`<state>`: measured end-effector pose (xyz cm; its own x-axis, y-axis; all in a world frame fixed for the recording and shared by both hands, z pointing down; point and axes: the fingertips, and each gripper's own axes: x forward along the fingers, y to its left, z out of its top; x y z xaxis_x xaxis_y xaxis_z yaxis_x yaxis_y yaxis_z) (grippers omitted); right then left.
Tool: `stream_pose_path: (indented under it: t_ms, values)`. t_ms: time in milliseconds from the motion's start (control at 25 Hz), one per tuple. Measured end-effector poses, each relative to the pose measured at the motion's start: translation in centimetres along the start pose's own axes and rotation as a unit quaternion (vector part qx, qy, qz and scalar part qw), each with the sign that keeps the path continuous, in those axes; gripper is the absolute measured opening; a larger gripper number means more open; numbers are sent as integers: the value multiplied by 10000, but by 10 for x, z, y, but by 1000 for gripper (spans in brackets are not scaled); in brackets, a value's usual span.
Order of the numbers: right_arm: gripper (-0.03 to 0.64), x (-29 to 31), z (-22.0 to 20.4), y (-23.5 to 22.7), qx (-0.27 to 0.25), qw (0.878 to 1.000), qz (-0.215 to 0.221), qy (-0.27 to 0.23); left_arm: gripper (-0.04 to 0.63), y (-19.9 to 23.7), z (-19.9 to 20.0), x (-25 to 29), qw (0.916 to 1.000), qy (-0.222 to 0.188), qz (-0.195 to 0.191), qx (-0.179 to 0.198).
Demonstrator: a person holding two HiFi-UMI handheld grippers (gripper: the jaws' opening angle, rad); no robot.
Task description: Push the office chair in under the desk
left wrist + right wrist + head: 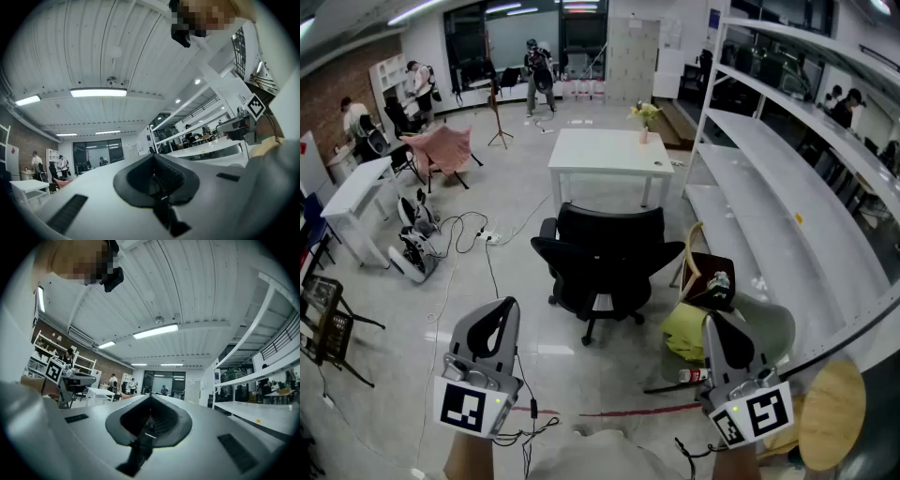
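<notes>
At twelve o'clock, well apart from both grippers, the black office chair (605, 253) is seen short of the white desk (614, 155). The left gripper (499, 314) and right gripper (724, 333) are held closed, empty. Easy rolling is expected, so the stiff backrest should be pushed.

Head camera sat high, facing forward and steeply down. Floor (516, 281) filled most of its frame. The chair (605, 258) stood at middle distance with the desk (605, 155) beyond it. The left gripper (499, 314) and right gripper (727, 333) sat close at the bottom edge.

Each gripper camera rode just behind its own jaws and looked along them, about level; ceiling (93, 56) took the upper half. The left one caught the other gripper at its right edge, the right one at its left edge.

All three views shared the white shelving (787, 178) and the far dark windows (164, 380).
</notes>
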<state>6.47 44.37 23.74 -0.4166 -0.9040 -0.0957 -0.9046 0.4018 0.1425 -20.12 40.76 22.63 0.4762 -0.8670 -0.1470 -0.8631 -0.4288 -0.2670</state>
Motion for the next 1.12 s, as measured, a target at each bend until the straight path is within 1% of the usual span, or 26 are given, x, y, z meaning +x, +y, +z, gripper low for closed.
stream_pose_path:
  t_ms: [240,320,520,600,680,760,840,880,920,960,1120]
  values:
    - [6,-3,-6,-12,106,9999,-17,-50,6,-12,-2,6,10000,74,-25,31]
    - [6,-5,-10,-18,153,9999,-21,-26,6,-16,-6,7,9998,178,-46,22]
    - [6,-8,-14,-29,137,9999,66,73,6,-24,-5,15,9996,268,10,103]
    - [6,-9,-17,-30,89,9997,206,119,6,-31,-12,19,9985,517,-55,190]
    - [6,-10,-26,-31,35,9986,436,298,7,-43,-24,22,9961,812,-186,285]
    - [6,-10,-40,-34,28,9963,653,559,7,-55,-32,25,9944,974,-275,318]
    - [8,-9,-53,-40,-44,9942,770,755,8,-63,-37,28,9932,1055,-300,382]
    - [15,-9,-59,-44,-127,9933,801,825,11,-66,-39,30,9927,1079,-304,446]
    - [26,-8,-64,-48,-223,9924,830,879,36,-70,-41,32,9921,1095,-315,528]
    - [40,-7,-69,-52,-317,9915,866,922,48,-74,-44,35,9913,1108,-338,625]
    - [119,2,-86,-64,-602,9858,1081,1134,103,-84,-57,46,9854,1239,-478,1070]
